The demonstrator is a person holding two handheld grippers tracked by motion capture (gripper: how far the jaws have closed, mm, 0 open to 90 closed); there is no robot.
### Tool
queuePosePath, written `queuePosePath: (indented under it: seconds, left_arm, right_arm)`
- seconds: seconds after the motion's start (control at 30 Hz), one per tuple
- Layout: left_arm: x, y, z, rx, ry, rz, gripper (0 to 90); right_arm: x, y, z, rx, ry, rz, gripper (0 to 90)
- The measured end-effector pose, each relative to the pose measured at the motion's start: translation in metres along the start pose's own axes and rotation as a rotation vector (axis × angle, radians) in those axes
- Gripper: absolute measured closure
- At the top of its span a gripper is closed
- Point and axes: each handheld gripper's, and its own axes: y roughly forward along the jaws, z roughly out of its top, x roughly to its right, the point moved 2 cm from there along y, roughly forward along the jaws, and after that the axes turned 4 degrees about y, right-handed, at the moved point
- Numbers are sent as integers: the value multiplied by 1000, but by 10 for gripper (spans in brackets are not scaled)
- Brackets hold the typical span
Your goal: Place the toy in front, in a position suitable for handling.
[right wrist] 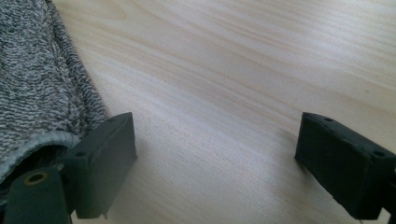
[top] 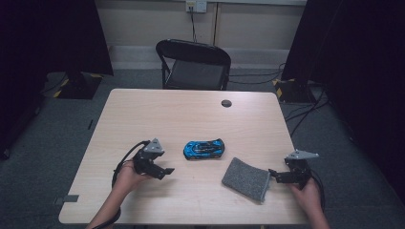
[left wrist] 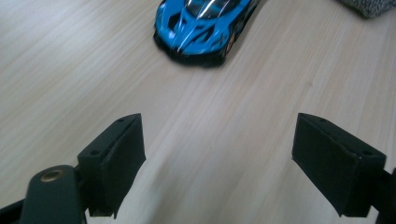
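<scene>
A blue toy car (top: 204, 149) sits near the middle of the wooden table (top: 191, 114). In the left gripper view the car (left wrist: 203, 28) lies ahead of the jaws with its nose toward them. My left gripper (top: 165, 172) is open to the left of the car, with bare wood between its jaws (left wrist: 219, 163). A folded grey cloth (top: 246, 179) lies right of the car. My right gripper (top: 274, 175) is open just beside the cloth's right edge. In the right gripper view the cloth (right wrist: 32, 84) lies against one jaw, and only table is between the jaws (right wrist: 217, 163).
A black folding chair (top: 193, 64) stands behind the table's far edge. A small dark round cap (top: 226, 103) lies on the table's far side. Dark curtains and stand bases flank the table, with cables on the floor at the right.
</scene>
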Motion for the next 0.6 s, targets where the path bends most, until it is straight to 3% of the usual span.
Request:
queuePosePath:
  seconds: [0.13,0.3,0.6]
  left_arm:
    - [2,15,17,-31,38,-17,166]
    - [-3,33,33,-65,53,-34,171]
    - [-11,61,50,-73,74,-36,172]
  right_arm:
    - [0,0,0,0,0,-1,115]
    - [0,0,0,0,0,0,115]
    - [0,0,0,0,0,0,115]
